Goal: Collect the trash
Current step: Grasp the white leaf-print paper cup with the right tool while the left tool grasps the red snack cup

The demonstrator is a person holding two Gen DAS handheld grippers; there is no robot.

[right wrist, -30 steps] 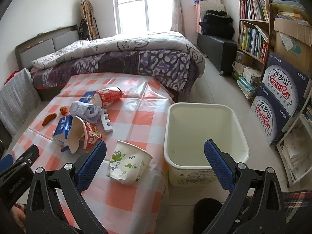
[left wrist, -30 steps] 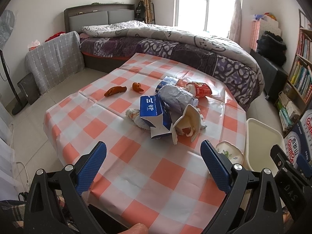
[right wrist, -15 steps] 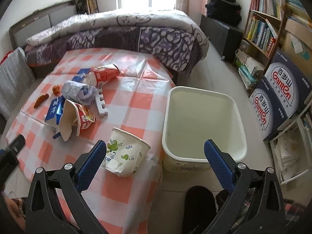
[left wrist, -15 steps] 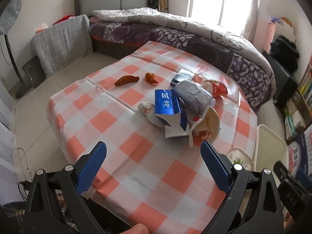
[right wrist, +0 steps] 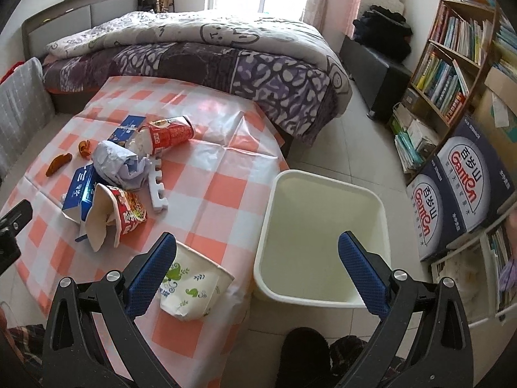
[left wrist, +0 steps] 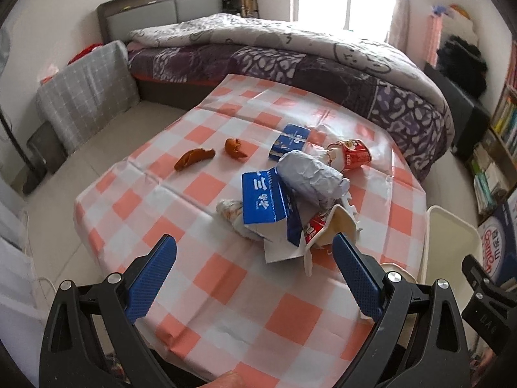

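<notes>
Checked orange-and-white cloth covers the table [left wrist: 206, 274], and the blue milk carton [left wrist: 263, 199] in the middle of the trash pile is the landmark. Left of the carton and farther back lie two brown peels [left wrist: 194, 158], well apart from it. Touching the carton on its right is a crumpled grey paper bag [left wrist: 310, 177], and in front of that a torn noodle cup [right wrist: 110, 216]. Far right of the carton, near the table edge, lies a paper cup with green leaves [right wrist: 194, 287]; beyond it on the floor stands the cream bin [right wrist: 323, 300], nothing visible inside.

Both the left gripper [left wrist: 255, 268] and the right gripper [right wrist: 257, 268] are spread wide and carry nothing. I think it is best to lower the left one over the carton, close across its flat sides, then lift slowly, because the bag leans on it.
</notes>
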